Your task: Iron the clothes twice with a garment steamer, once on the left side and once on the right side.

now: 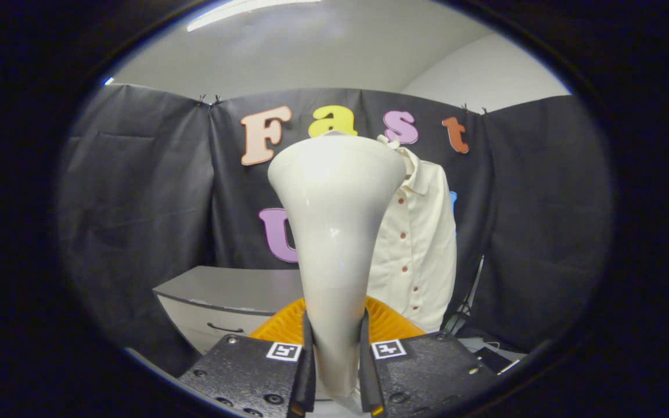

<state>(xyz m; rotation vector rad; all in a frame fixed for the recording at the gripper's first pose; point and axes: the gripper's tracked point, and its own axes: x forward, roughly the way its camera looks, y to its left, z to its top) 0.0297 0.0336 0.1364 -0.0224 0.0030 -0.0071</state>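
Observation:
A white garment steamer (pixel 334 232) stands upright between my fingers, its handle narrow at the bottom and its head flaring wide at the top. My gripper (pixel 335 360) is shut on the handle, both fingers pressing its sides. Beyond the steamer hangs a cream button-up shirt (pixel 418 244) with a collar and a row of dark buttons, against the black booth wall. The steamer's head covers the shirt's left half. An orange ribbed part (pixel 389 322) shows low behind the handle, just above my fingers.
A grey cabinet (pixel 224 290) with a drawer handle stands low to the left of the steamer. A thin dark stand or cord (pixel 465 302) rises right of the shirt's hem. Small items (pixel 494 357) lie on the surface right of my fingers.

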